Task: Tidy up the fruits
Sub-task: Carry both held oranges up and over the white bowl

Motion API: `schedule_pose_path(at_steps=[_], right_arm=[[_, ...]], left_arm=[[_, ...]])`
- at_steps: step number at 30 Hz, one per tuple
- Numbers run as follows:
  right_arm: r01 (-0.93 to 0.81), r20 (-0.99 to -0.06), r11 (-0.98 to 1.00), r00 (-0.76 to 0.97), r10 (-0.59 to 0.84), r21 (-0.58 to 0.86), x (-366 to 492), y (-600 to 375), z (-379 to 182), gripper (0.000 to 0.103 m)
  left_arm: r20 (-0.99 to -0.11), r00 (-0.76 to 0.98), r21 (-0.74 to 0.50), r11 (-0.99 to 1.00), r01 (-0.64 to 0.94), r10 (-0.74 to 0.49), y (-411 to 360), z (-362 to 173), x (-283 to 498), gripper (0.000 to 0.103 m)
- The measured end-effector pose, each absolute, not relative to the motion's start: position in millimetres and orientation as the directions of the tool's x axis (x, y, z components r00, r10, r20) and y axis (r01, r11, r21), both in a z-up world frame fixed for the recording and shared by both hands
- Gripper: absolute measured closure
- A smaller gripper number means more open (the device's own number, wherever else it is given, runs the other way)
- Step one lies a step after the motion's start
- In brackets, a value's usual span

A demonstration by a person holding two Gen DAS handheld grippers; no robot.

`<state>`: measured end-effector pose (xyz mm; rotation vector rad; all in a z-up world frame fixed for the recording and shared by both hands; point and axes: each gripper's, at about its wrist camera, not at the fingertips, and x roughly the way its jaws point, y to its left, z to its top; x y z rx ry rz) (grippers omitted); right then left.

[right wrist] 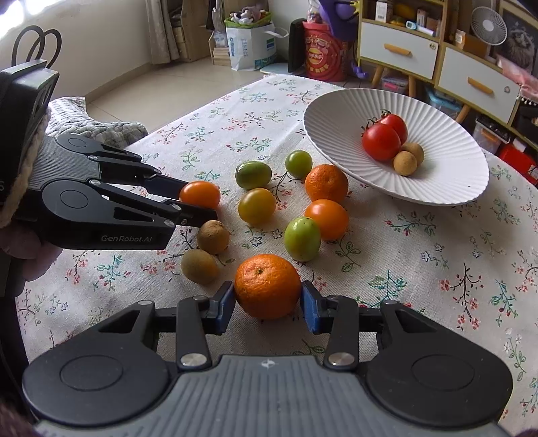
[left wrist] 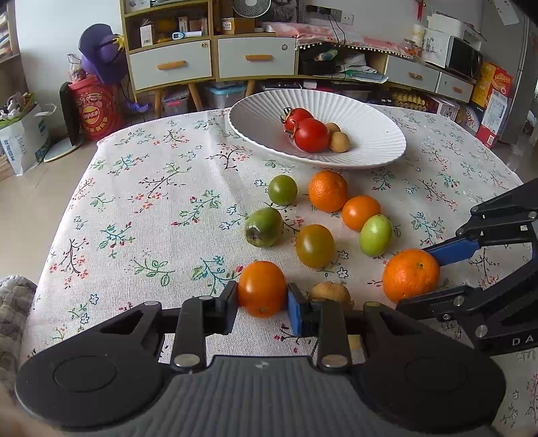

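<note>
Orange smooth tomato pinched in left claw, dimpled mandarin clamped in right claw

Floral tablecloth covered the table. Behind it stood a wooden cabinet with pale drawers and orange handles. A small white fan sat on top. A red snack tub stood on the floor beside a purple plush toy. A white paper bag rested near the wall. A microwave sat at far right.
</note>
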<state>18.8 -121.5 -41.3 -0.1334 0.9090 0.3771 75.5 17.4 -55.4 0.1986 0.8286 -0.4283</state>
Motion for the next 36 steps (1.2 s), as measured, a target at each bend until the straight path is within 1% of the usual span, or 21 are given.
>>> schedule_pose_path(at_steps=[16, 26, 36], right_arm=[[-0.332, -0.744, 0.941, 0.614, 0.265, 0.062, 23, -134, -19, 0.065], [-0.254, -0.702, 0.964, 0.674, 0.231, 0.073, 41, -154, -3, 0.065], [-0.135, -0.672, 0.987, 0.723, 0.158, 0.087, 67, -184, 5, 0.065]], left_arm=[[-0.721, 0.619, -0.016, 0.901, 0.434, -0.311, 12, -37, 81, 0.08], [-0.688, 0.639, -0.039, 0.897, 0.441, -0.344, -5, -19, 88, 0.08], [-0.66, 0.65, -0.057, 0.888, 0.457, -0.377, -31, -8, 99, 0.08]])
